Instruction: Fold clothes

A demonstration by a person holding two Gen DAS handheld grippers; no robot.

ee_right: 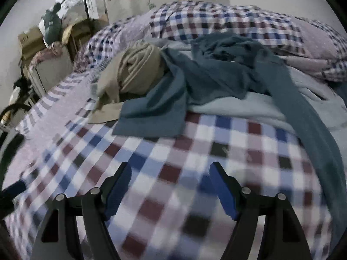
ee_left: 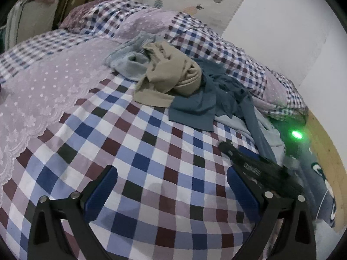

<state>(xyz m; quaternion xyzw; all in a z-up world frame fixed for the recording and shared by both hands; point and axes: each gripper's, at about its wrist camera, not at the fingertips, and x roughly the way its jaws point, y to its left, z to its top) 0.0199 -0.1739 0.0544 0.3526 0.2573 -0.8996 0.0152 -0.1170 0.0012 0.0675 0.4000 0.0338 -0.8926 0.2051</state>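
3 crumpled garments lie in a heap on the checked bed cover (ee_left: 151,151), left to right: 1 pale blue garment (ee_left: 130,62), 1 beige garment (ee_left: 171,73), 1 teal garment (ee_left: 206,99) overlapping it. 1 pale blue sheet (ee_right: 238,106) lies under the teal. 1 green light (ee_left: 297,134) glows at right. Left gripper (ee_left: 171,188) and right gripper (ee_right: 171,186): jaws spread, empty, over bare cover. Lettering on the black tool (ee_left: 256,169) is unreadable.

White lettering on the right gripper (ee_left: 256,169), seen from the left wrist view, is too blurred to read.
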